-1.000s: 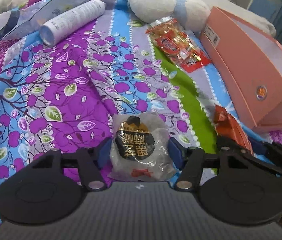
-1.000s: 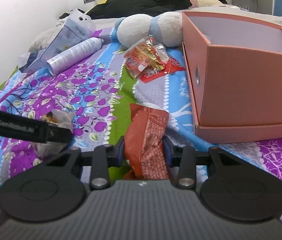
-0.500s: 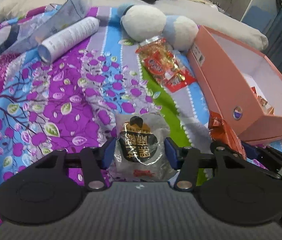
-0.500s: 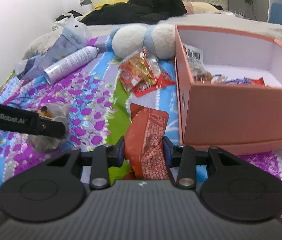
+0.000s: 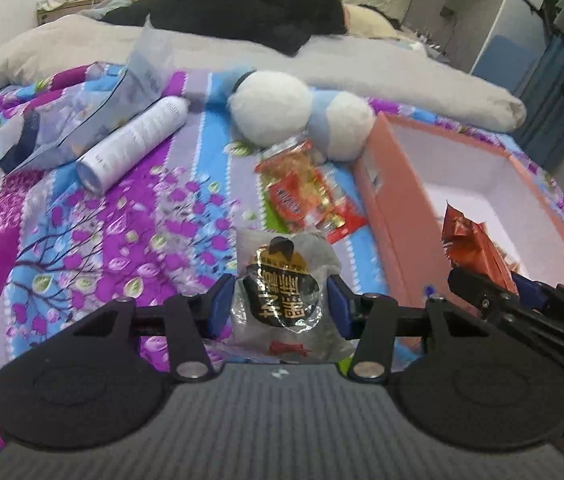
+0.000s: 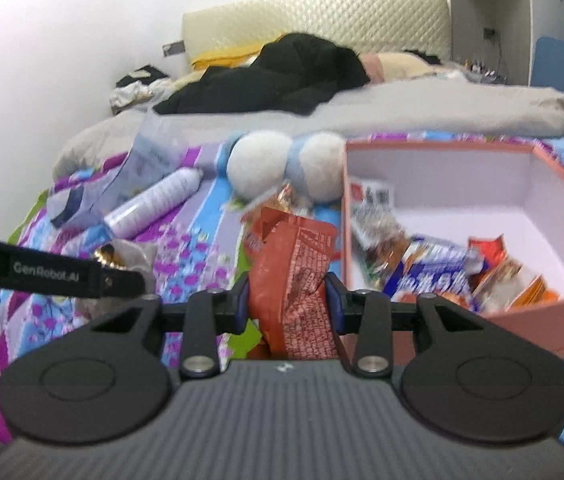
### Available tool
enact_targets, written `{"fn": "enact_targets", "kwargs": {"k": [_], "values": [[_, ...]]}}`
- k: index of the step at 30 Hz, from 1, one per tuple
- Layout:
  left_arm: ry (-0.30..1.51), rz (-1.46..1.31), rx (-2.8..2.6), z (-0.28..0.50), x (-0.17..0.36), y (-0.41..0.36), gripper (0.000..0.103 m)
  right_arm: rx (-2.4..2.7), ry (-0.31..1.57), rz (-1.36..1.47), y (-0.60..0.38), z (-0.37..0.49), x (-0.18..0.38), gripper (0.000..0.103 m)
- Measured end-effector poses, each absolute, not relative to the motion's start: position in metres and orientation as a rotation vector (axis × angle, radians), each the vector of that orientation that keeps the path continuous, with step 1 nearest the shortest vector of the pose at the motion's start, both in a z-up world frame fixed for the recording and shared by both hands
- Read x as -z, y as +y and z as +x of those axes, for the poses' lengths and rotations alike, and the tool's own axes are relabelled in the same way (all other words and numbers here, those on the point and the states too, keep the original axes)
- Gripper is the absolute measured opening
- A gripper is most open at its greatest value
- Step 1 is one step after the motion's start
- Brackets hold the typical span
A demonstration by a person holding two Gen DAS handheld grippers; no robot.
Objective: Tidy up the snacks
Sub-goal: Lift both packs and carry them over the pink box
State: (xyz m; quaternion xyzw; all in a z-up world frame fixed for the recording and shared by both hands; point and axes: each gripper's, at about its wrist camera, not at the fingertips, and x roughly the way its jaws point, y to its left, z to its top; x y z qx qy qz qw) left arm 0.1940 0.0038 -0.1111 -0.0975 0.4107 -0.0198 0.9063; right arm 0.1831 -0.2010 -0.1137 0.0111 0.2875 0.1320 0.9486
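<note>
Gripping a clear snack bag point(image 5: 282, 296) with a black and gold label, the left hand-held gripper point(image 5: 280, 304) has its blue pads against the bag's two sides; its jaws have just been closing a little on the bag, which bulges between them. The bag is held above the bed point(image 5: 82, 240), over the purple and blue floral cover.

The right hand-held gripper point(image 6: 287, 300) is clamped on an orange packet point(image 6: 294, 280), which stands upright between the pads with its crumpled top sticking up past them. In the left wrist view this packet point(image 5: 470, 240) shows at the right edge, in front of the pink box point(image 5: 394, 208).

The box point(image 6: 562, 312) lies open on the bed to the right of both grippers. Inside it, against the near wall, several wrapped snacks point(image 6: 434, 268) are piled; the blur makes it hard to tell them apart, though one seems blue and white and others orange.

Just left of the box, on the cover, lies a red and yellow snack pack point(image 5: 302, 188), near a white and blue plush toy point(image 5: 294, 108). Further left a white bottle point(image 5: 134, 148) lies on its side beside a clear pouch point(image 5: 94, 120). A grey duvet point(image 5: 362, 60) and black clothes point(image 5: 250, 4) sit at the far end of the bed.
</note>
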Motion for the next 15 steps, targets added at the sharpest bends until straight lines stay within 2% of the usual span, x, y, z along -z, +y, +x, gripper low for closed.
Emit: {"fn": "enact_targets", "kwargs": {"k": [15], "values": [[0.704,-0.205,0.163,0.226,0.033,-0.043,0.055,-0.200,0.459,0.042,-0.247,0.201,0.041,0.041]]}}
